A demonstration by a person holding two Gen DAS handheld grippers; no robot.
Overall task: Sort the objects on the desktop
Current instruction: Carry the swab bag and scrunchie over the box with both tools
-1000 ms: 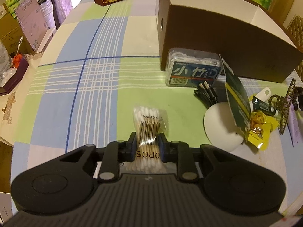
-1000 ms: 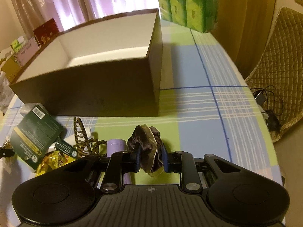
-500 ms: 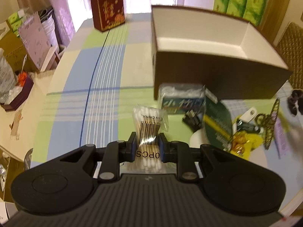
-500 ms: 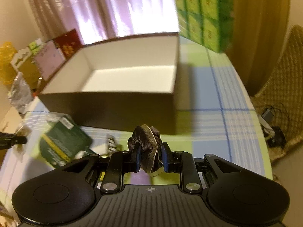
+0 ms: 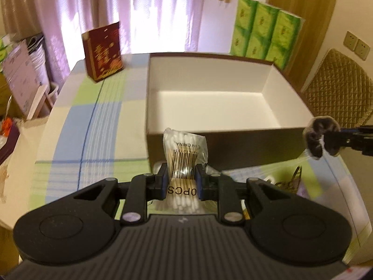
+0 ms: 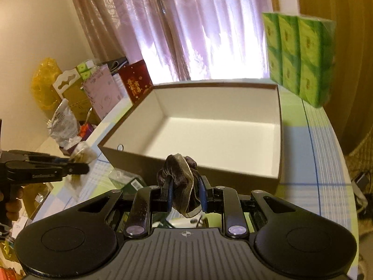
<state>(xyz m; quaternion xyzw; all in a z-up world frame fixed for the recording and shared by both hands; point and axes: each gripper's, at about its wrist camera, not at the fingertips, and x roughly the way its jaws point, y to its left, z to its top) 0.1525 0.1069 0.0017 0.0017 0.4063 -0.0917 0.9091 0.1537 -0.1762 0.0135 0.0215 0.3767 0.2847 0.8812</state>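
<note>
Nearest in the left wrist view, the left gripper [image 5: 181, 179] has its jaws narrowed onto a clear bag of swabs [image 5: 184, 156], pinching it round the barcode, so the bag stands up between the pads with cotton tips poking out top and bottom. It's held in the air just on the near side of the box [image 5: 216, 149], over the checked tablecloth [image 5: 77, 144].

Same deal in the right wrist view: the right gripper [image 6: 185, 194] is clamped on a dark velvety scrunchie [image 6: 180, 177], which bulges up above the fingertips. It's also up off the table, just short of the box's near wall. From the left camera you can see that scrunchie off at the right edge, level with the box's near right corner.

Under and between the two tools there's a bit of clutter on the cloth, a green packet [image 6: 130, 183] and a brown hair claw [image 5: 297, 175], mostly hidden and blurry.

The box itself is brown outside, white inside, open at the top, with nothing in it as far as either camera shows.

Past the box: a red carton [image 5: 103, 52] at the far left, a stack of green tissue packs [image 5: 263, 36] at the far right, then pink curtains [image 6: 198, 28].
</note>
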